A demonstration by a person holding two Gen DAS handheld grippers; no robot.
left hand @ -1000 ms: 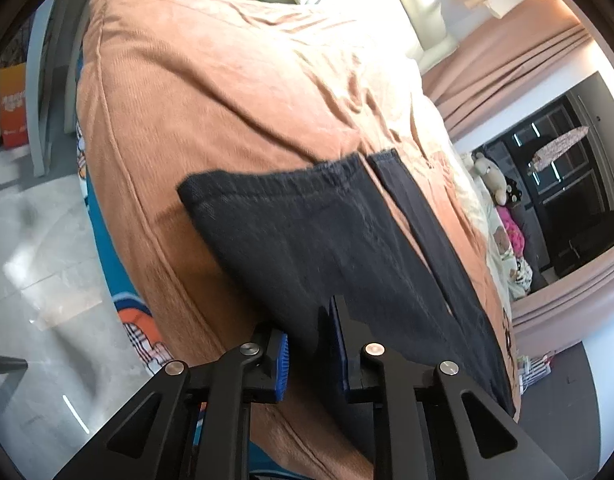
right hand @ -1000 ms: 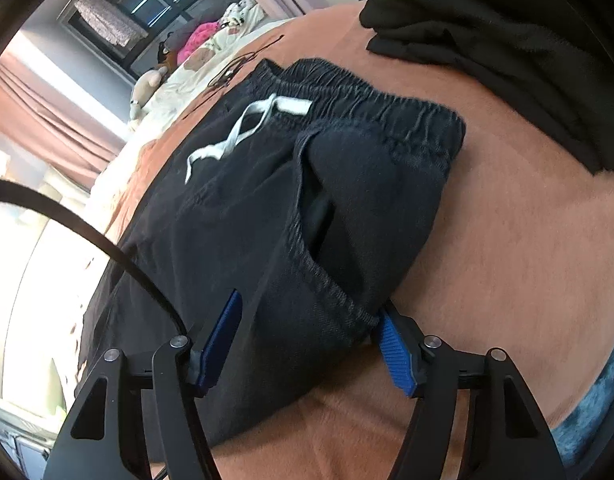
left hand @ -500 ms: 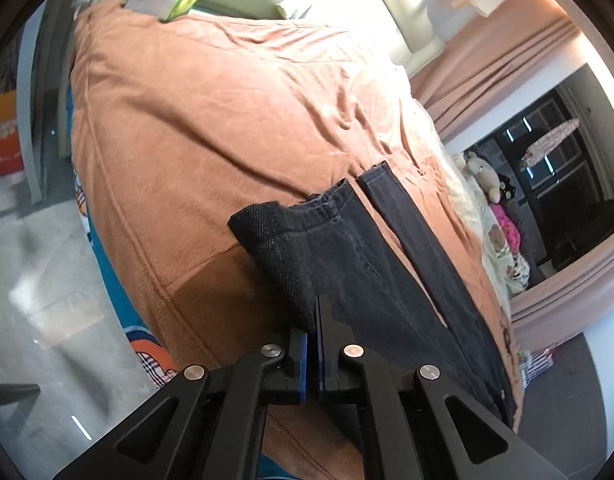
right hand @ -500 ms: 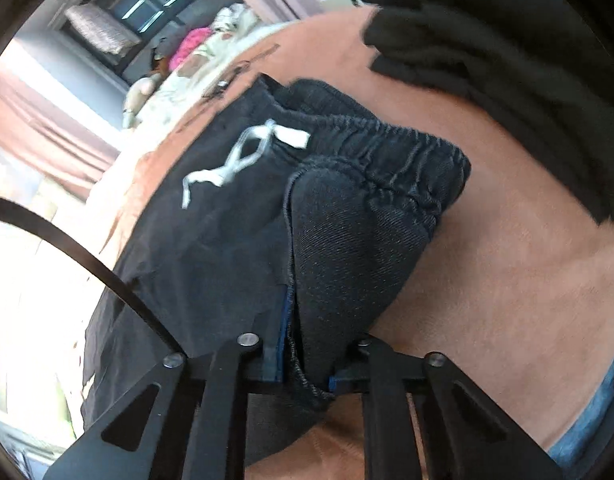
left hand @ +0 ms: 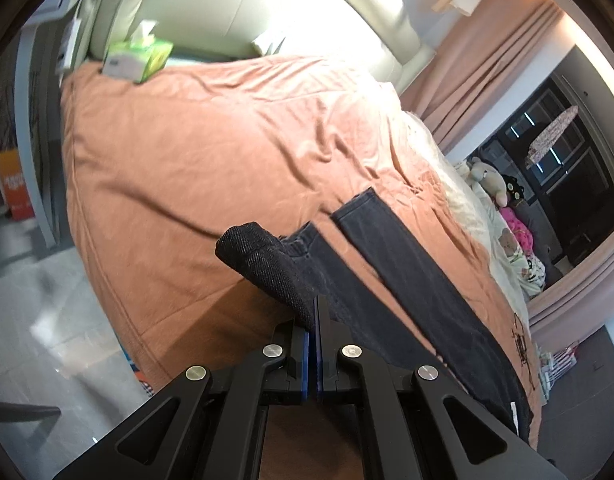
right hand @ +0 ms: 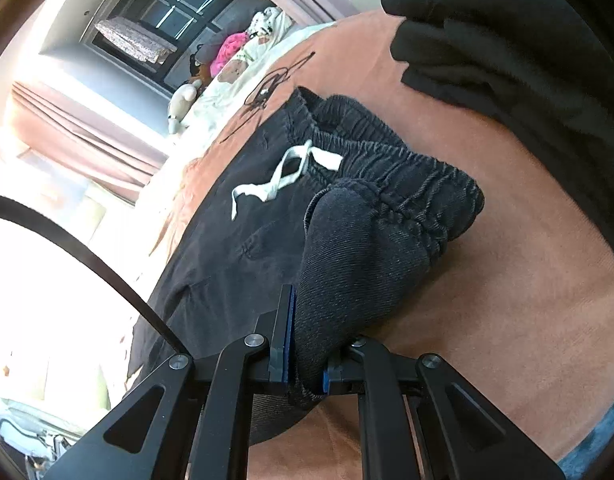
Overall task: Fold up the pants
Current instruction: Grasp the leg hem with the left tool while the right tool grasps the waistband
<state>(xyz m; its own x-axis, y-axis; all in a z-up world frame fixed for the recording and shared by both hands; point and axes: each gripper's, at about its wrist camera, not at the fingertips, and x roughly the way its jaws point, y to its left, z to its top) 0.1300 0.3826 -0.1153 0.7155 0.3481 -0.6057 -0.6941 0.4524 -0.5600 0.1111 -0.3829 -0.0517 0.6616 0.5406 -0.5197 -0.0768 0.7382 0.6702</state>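
— Where the pants [left hand: 407,280] lie on the bed [left hand: 211,152], how is the left gripper [left hand: 315,344] posed?
— Item one: left gripper, angled downward toward the near edge of the bed, jaws closed on the hem of the near leg. Cuff lifted clear of the orange cover, curled over to the left above the blue pads [left hand: 305,356]. Other leg flat, just to the right, running away to the near right.
— And the right gripper [right hand: 305,364]?
— Item two: right gripper, tilted downward, jaws clamped on a bunch of dark fabric at the near corner of the waistband [right hand: 395,168]. That corner raised and folded over. White drawstring [right hand: 283,178] lying loose on the front, left of the held fold.
— Anything else on the bed?
— Item three: stack of dark clothing [right hand: 507,52], far right, apart from the pants. Item four: green tissue box [left hand: 141,56], far left corner.
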